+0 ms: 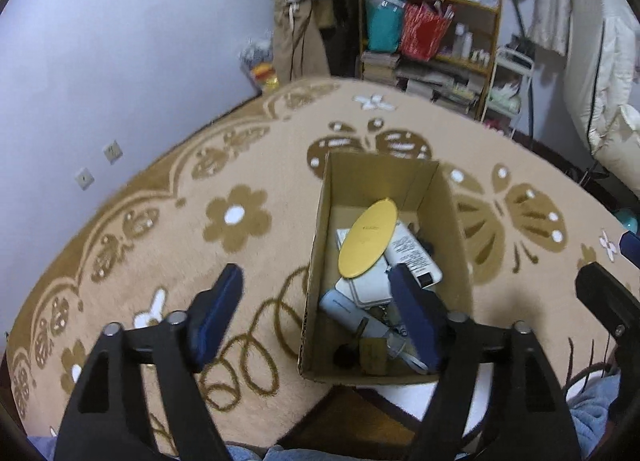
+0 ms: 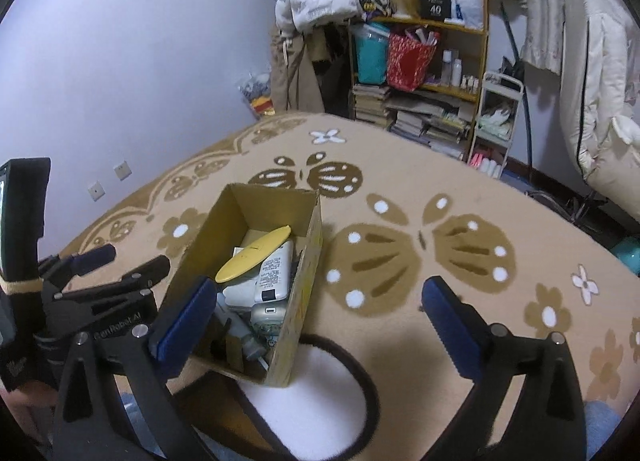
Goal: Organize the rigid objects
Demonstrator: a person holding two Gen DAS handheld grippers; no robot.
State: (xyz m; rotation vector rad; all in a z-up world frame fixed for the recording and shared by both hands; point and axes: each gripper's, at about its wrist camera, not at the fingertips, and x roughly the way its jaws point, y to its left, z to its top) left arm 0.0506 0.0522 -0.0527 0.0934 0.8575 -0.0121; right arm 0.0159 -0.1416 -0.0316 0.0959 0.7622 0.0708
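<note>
Both grippers hang tilted downward over the patterned blanket (image 1: 168, 197), empty. The left gripper (image 1: 316, 297) is spread wide, one finger over the blanket, the other over the cardboard box (image 1: 320, 245). The right gripper (image 2: 316, 313) is released too, straddling the box's near right corner. Inside the box lie a yellow oval disc (image 1: 368, 239), a white bottle (image 1: 414, 255) and other small items, piled together.

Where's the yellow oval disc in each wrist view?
Left wrist: yellow oval disc sits just right of centre, atop items in the open cardboard box.
Right wrist: disc left of centre, same box.
Shared landmark: brown butterfly pattern beside the box.
</note>
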